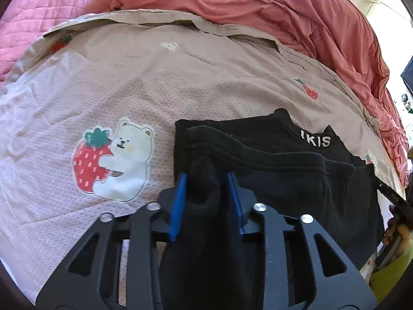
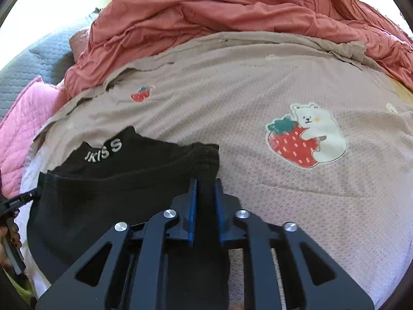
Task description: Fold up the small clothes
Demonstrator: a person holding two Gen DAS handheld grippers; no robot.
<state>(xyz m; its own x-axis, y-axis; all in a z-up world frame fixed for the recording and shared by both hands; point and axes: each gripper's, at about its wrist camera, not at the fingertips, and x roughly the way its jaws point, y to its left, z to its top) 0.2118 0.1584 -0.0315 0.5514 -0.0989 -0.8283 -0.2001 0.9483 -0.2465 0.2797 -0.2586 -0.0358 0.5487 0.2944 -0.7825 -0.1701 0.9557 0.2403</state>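
Observation:
A small black garment with white lettering lies on a beige bedspread, folded in layers. In the left wrist view, my left gripper is shut on the garment's near left edge, and a bunch of black cloth fills the gap between its blue pads. In the right wrist view the same garment is at the lower left. My right gripper is shut on its near right corner, black cloth pinched between the blue pads.
The beige bedspread carries a bear-and-strawberry print. A crumpled coral duvet is heaped behind it. A pink quilt lies to the left. A person's hand shows at the frame edge.

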